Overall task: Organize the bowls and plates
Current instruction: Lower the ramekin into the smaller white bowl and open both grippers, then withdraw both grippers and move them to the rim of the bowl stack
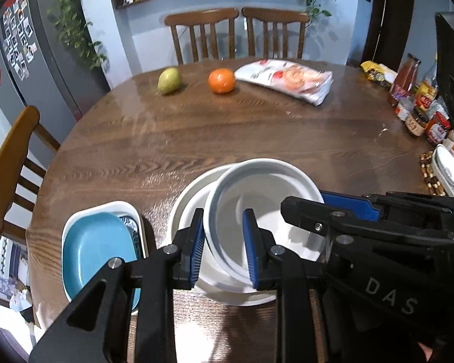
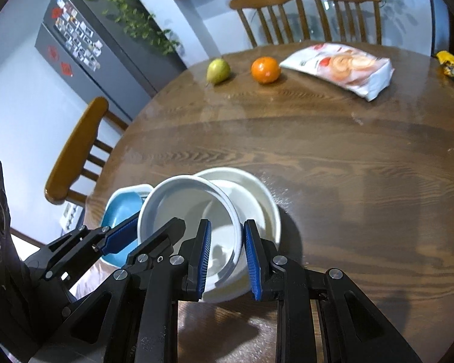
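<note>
A white bowl (image 1: 266, 187) (image 2: 181, 205) hangs tilted just above a wider white bowl (image 1: 184, 205) (image 2: 257, 199) that sits on the wooden table (image 1: 227, 133). My left gripper (image 1: 224, 242) is shut on the upper bowl's left rim, one pad inside and one outside. My right gripper (image 2: 227, 254) is shut on its right rim in the same way. Each gripper also shows in the other's view: the right gripper (image 1: 317, 208), the left gripper (image 2: 130, 236). To the left, a blue plate (image 1: 97, 248) (image 2: 121, 208) lies in a white rectangular dish (image 1: 75, 220).
A pear (image 1: 168, 80), an orange (image 1: 222, 80) and a snack bag (image 1: 287, 80) lie at the table's far side. Jars and bottles (image 1: 417, 106) crowd the right edge, with a white dish (image 1: 448, 172) on a beaded mat. Wooden chairs (image 1: 9, 163) surround the table.
</note>
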`<state>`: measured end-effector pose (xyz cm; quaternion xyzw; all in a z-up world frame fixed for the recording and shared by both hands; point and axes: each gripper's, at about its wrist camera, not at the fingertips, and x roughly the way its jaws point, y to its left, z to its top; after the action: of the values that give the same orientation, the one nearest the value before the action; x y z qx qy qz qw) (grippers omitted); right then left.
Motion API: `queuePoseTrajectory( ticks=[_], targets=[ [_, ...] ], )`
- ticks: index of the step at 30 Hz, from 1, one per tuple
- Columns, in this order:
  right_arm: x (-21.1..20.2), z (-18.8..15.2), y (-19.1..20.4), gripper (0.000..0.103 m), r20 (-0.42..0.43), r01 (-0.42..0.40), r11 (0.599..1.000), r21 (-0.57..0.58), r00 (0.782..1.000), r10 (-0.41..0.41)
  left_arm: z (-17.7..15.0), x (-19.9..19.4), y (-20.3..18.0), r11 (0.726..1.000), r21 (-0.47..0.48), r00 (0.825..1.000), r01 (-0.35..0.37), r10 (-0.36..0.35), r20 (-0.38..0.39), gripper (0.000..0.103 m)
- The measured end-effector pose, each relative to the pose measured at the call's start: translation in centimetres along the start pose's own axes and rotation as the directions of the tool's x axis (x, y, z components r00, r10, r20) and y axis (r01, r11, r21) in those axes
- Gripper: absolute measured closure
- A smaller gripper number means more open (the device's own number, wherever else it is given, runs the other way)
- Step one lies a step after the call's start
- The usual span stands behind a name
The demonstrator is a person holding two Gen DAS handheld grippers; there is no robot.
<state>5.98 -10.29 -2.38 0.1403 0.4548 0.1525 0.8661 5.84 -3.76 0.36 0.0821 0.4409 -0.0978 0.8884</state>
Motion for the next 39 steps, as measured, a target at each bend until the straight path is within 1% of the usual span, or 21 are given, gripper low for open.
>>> queuePoseTrajectory(
  ticks=[6, 11, 14, 17, 19, 22, 24, 26, 28, 30, 31, 32, 34, 36, 39],
  targets=[
    [2.3, 0.0, -0.3, 0.077, -0.054, 0.002, 1.0, 0.01, 0.999, -0.001, -0.4, 2.0, 0.7, 1.0, -0.021, 0.998, 0.012, -0.014, -0.064, 0.082],
    [3.0, 0.1, -0.5, 0.077, -0.069, 0.013, 1.0, 0.015, 0.998, -0.012, -0.2, 2.7, 0.7, 0.999, -0.027, 0.996, 0.026, -0.028, -0.088, 0.081],
    [3.2, 0.4, -0.6, 0.077, -0.076, 0.015, 1.0, 0.023, 0.997, -0.013, 0.0, 3.0, 0.7, 0.999, -0.026, 0.995, 0.03, -0.032, -0.095, 0.082],
    [3.3, 0.6, -0.8, 0.077, -0.076, 0.019, 0.999, 0.032, 0.997, -0.016, 0.3, 3.4, 1.1, 0.998, -0.041, 0.993, 0.046, -0.05, -0.108, 0.082],
    [3.1, 0.7, -0.8, 0.077, -0.066, 0.013, 0.999, 0.035, 0.998, -0.01, 0.4, 3.6, 1.4, 0.997, -0.056, 0.992, 0.052, -0.058, -0.114, 0.08],
    [2.6, 0.8, -0.9, 0.077, -0.048, 0.005, 0.999, 0.044, 0.999, -0.002, 0.7, 3.1, 1.4, 0.997, -0.056, 0.995, 0.051, -0.056, -0.087, 0.078],
    [2.2, 0.9, -1.0, 0.077, -0.034, -0.003, 0.999, 0.05, 0.999, 0.005, 1.0, 2.6, 1.6, 0.997, -0.055, 0.996, 0.05, -0.054, -0.069, 0.07],
    [1.4, 1.0, -1.1, 0.077, -0.012, -0.003, 0.998, 0.058, 1.0, 0.004, 1.2, 2.1, 1.9, 0.997, -0.065, 0.998, 0.04, -0.043, -0.05, 0.051],
    [0.7, 1.1, -1.2, 0.074, 0.006, 0.001, 0.998, 0.06, 1.0, -0.001, 1.3, 1.5, 2.3, 0.996, -0.076, 0.999, 0.037, -0.04, -0.032, 0.043],
    [-0.1, 1.0, -1.4, 0.066, 0.022, 0.004, 0.998, 0.063, 1.0, -0.006, 1.4, 1.1, 2.6, 0.996, -0.082, 0.999, 0.037, -0.039, -0.022, 0.042],
    [-0.3, 1.0, -1.4, 0.064, 0.027, 0.007, 0.998, 0.064, 1.0, -0.009, 1.4, 0.8, 2.8, 0.996, -0.085, 0.999, 0.035, -0.037, -0.018, 0.039],
    [-0.7, 1.0, -1.5, 0.063, 0.032, 0.012, 0.998, 0.065, 0.999, -0.014, 1.4, 0.5, 3.0, 0.995, -0.091, 0.999, 0.032, -0.033, -0.012, 0.033],
    [-1.1, 0.8, -1.7, 0.062, 0.035, 0.024, 0.998, 0.066, 0.999, -0.026, 1.5, 0.0, 3.5, 0.995, -0.102, 1.0, 0.017, -0.017, 0.0, 0.028],
    [-1.4, 0.6, -1.9, 0.054, 0.035, 0.034, 0.997, 0.069, 0.999, -0.036, 1.6, -0.5, 4.0, 0.993, -0.114, 1.0, 0.002, -0.001, 0.006, 0.025],
    [-1.9, 0.2, -2.4, 0.049, 0.038, 0.045, 0.996, 0.073, 0.998, -0.048, 1.4, -1.2, 4.9, 0.99, -0.139, 1.0, -0.007, 0.007, 0.003, 0.019]
  ],
)
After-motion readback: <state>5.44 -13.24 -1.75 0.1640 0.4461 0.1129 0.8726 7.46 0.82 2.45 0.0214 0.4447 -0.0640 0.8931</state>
